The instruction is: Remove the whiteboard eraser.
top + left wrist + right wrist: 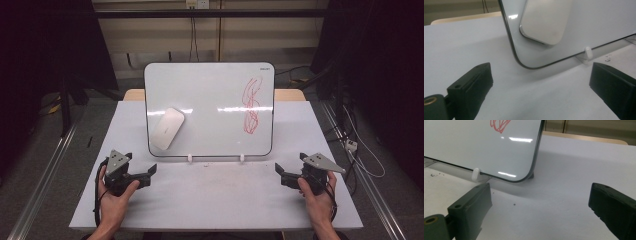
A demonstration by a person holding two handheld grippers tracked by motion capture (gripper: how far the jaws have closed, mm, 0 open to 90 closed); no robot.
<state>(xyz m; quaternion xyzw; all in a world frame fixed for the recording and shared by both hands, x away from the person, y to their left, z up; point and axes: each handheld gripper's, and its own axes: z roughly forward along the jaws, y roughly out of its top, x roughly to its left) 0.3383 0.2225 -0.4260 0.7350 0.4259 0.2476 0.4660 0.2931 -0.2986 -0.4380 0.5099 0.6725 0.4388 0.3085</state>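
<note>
A whiteboard (210, 107), propped tilted on two white clips at the table's (215, 200) middle so that its red scribble (251, 105) can be reached, carries a white eraser (167, 128) at lower left, while left gripper (150, 172) and right gripper (279, 171) are held apart before it, jaws spread and empty.

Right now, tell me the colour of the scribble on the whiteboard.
Red; the scribble shows best in the high view, on the whiteboard's right side.

a whiteboard (210, 107) stands propped at the table's (215, 200) twelve o'clock, a white eraser (167, 128) at its lower left, a red scribble (251, 105) at its right. the left gripper (145, 175) rests at seven o'clock, the right gripper (282, 175) at five, both empty.
</note>
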